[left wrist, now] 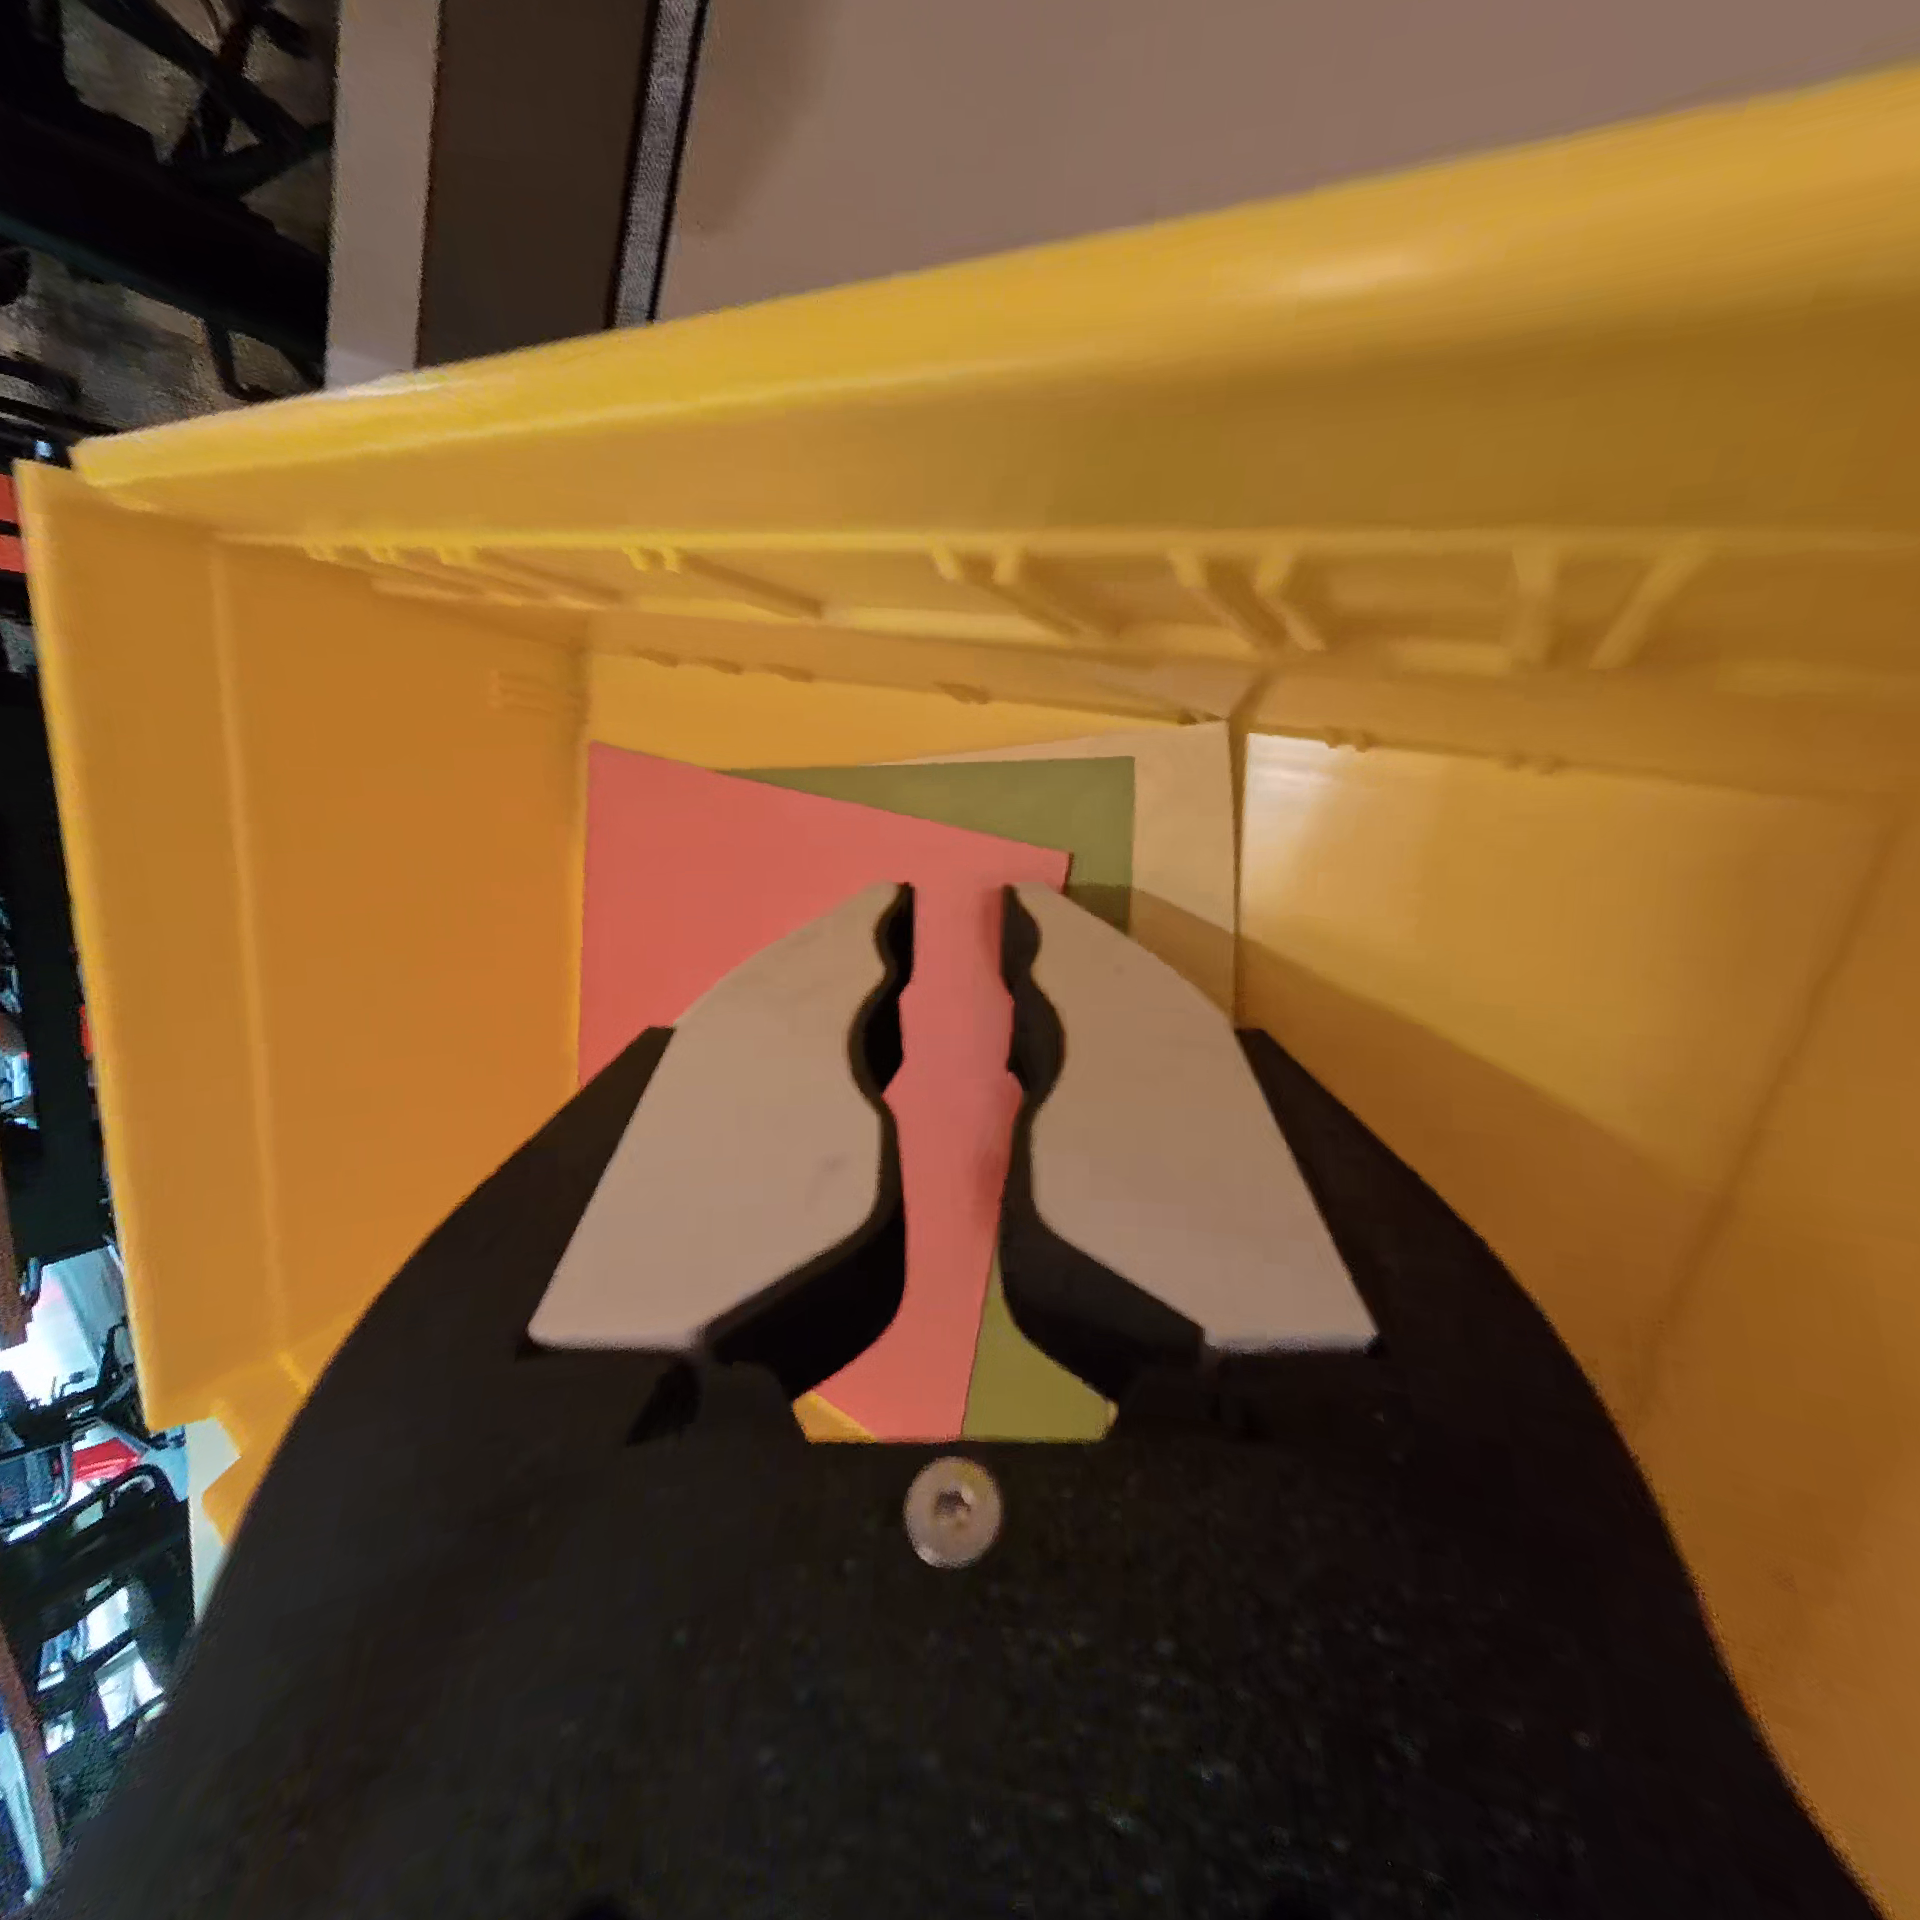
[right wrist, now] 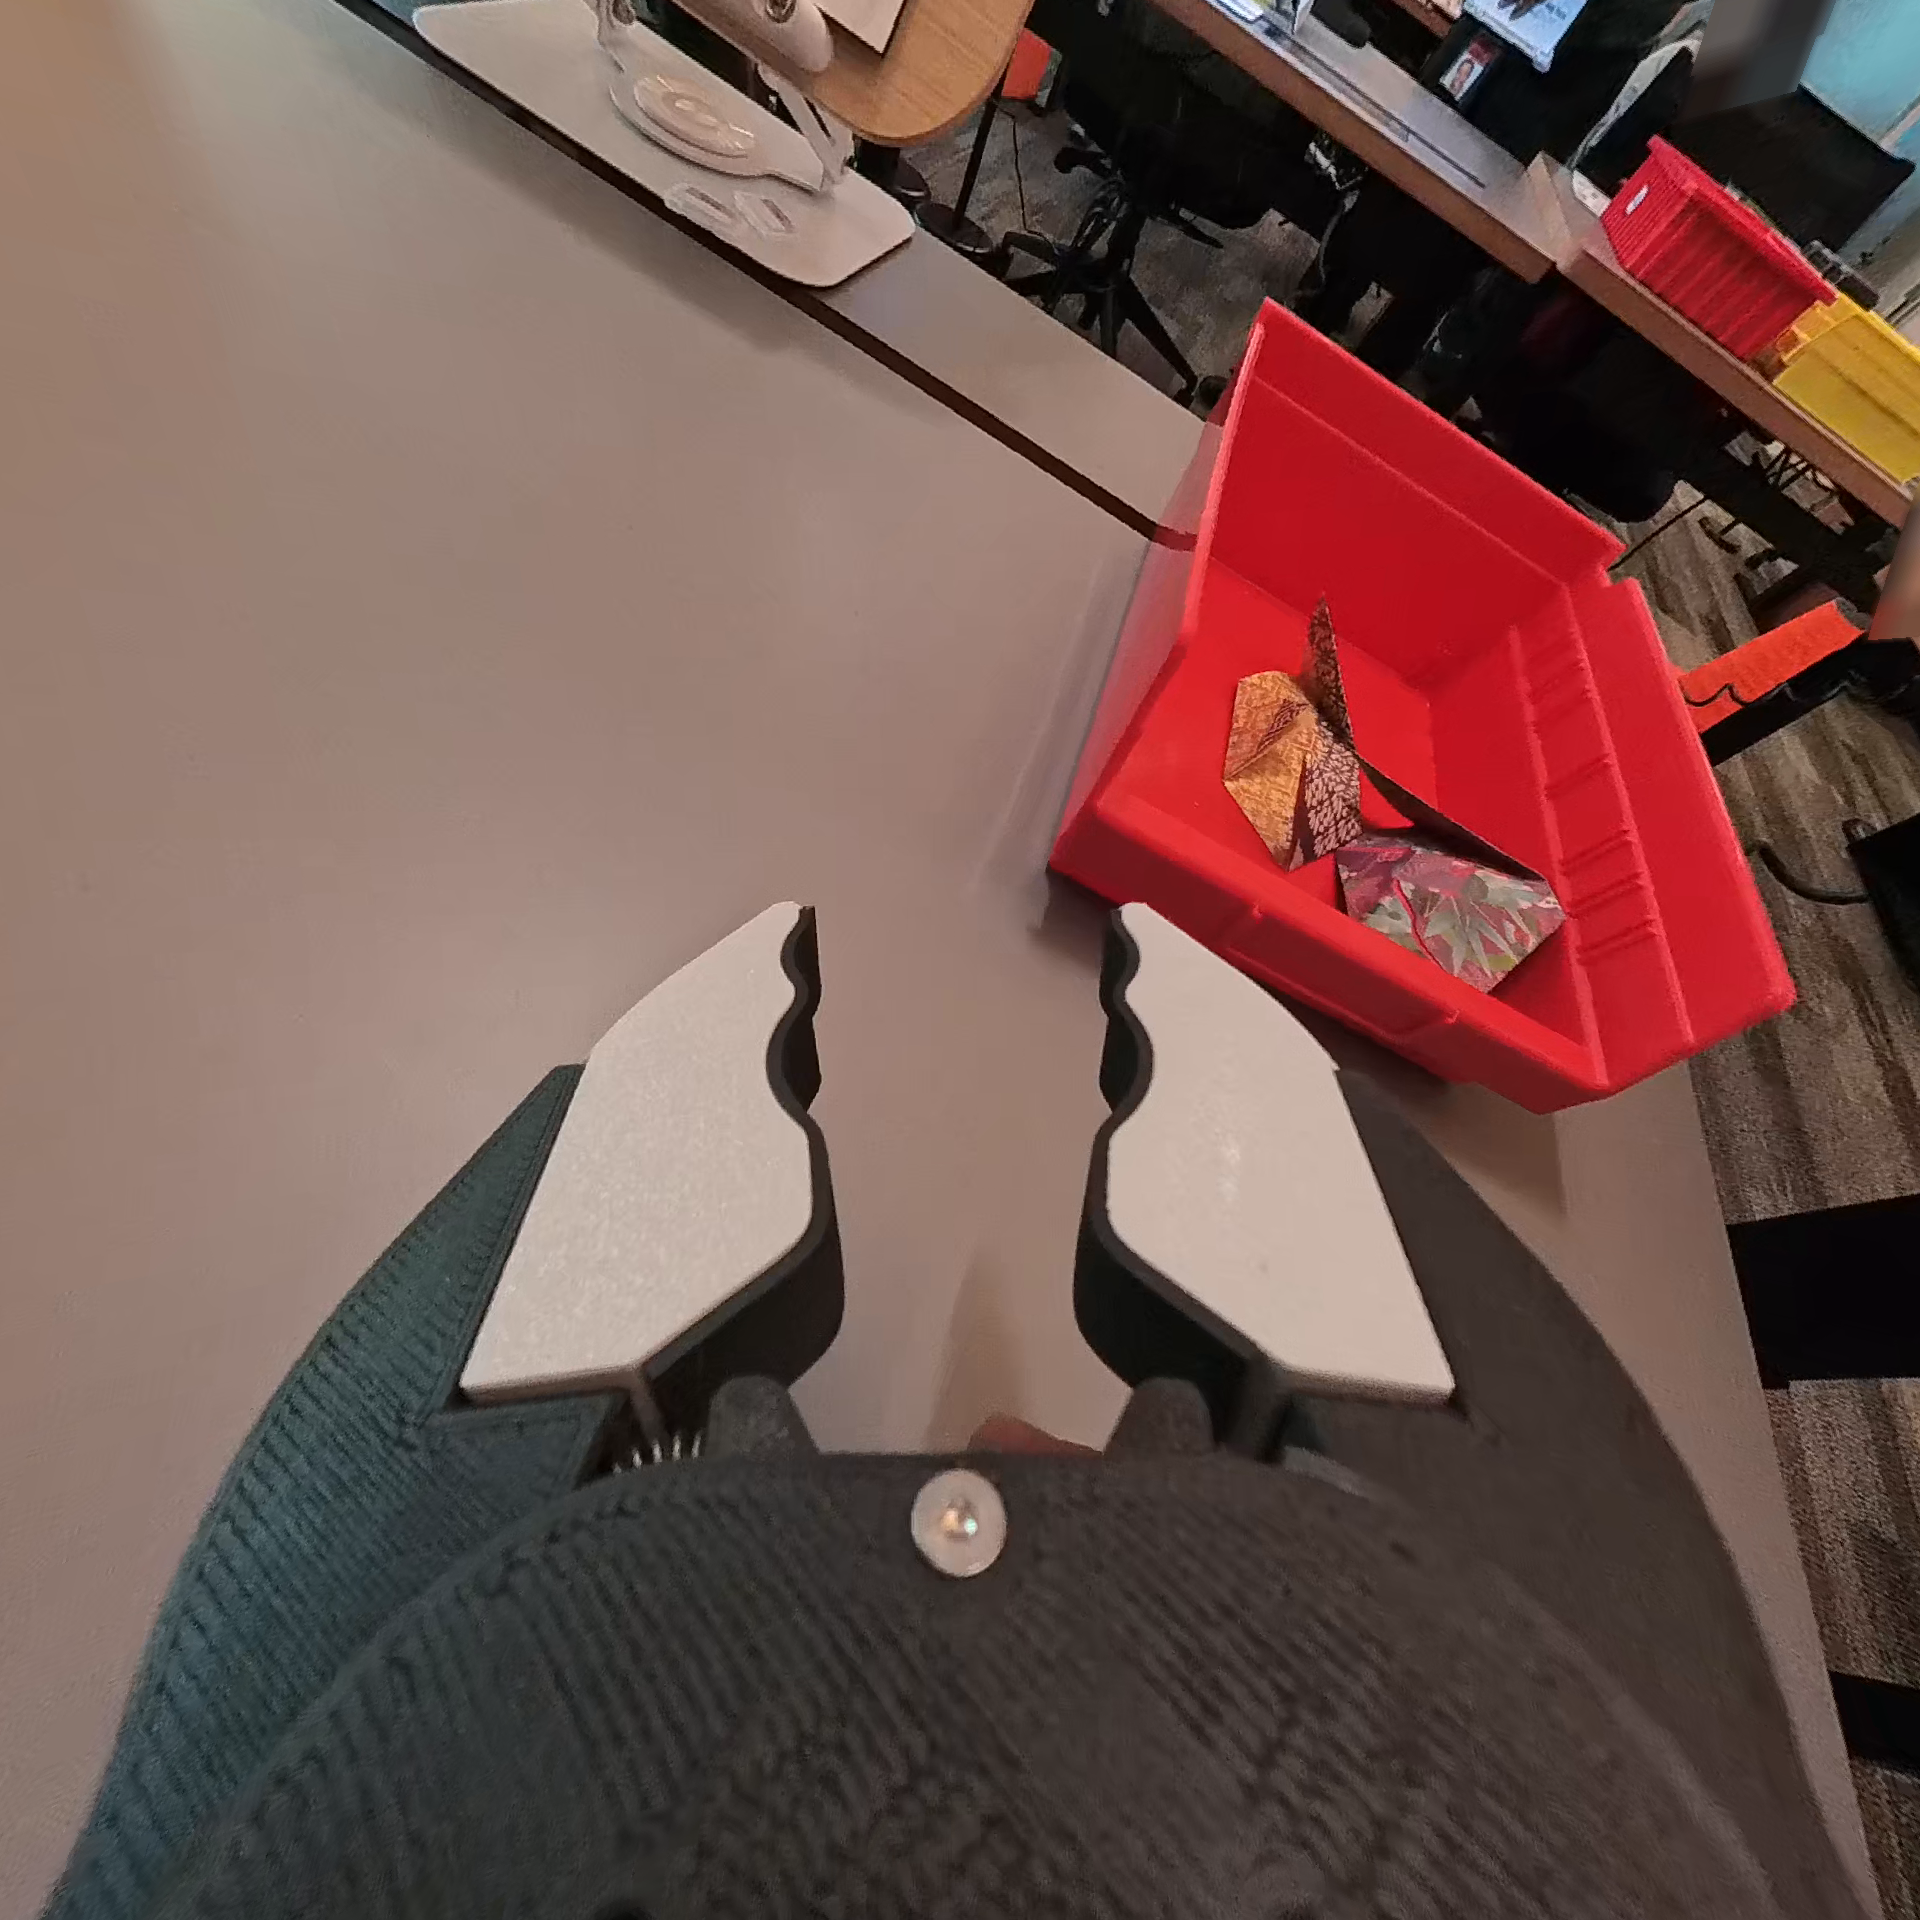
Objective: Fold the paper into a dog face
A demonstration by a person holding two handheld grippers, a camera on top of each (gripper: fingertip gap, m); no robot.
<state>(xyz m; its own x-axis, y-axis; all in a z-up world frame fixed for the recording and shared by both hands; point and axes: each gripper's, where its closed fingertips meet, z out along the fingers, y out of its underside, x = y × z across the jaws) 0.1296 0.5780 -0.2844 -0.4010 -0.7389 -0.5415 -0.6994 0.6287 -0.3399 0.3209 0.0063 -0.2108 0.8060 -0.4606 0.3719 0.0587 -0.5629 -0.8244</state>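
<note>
Presently, the left gripper point(left wrist: 958, 891) is seen inside a yellow plastic storage bin point(left wrist: 1455, 1039), its two grey-faced fingers point(left wrist: 769, 1122) set narrowly apart with nothing pressed between them. A salmon-pink sheet of paper point(left wrist: 748, 894) is found at the centre of the frame on the bin's floor, showing through the gap between the fingers; a green sheet of paper point(left wrist: 997, 810) is partly covered by it, showing at its upper right and again at the lower centre. Whether the fingertips touch the pink sheet cannot be told. In the right wrist view, the right gripper point(right wrist: 961, 920) is held over a grey tabletop point(right wrist: 468, 623) at lower centre, its jaws spread wide and bare. A red plastic storage bin point(right wrist: 1340, 488) is placed at the right of the frame, near the table's edge; three folded patterned paper pieces point(right wrist: 1382, 810) are contained in it. A white stand on a flat base point(right wrist: 727, 125) is noted at the upper left.
</note>
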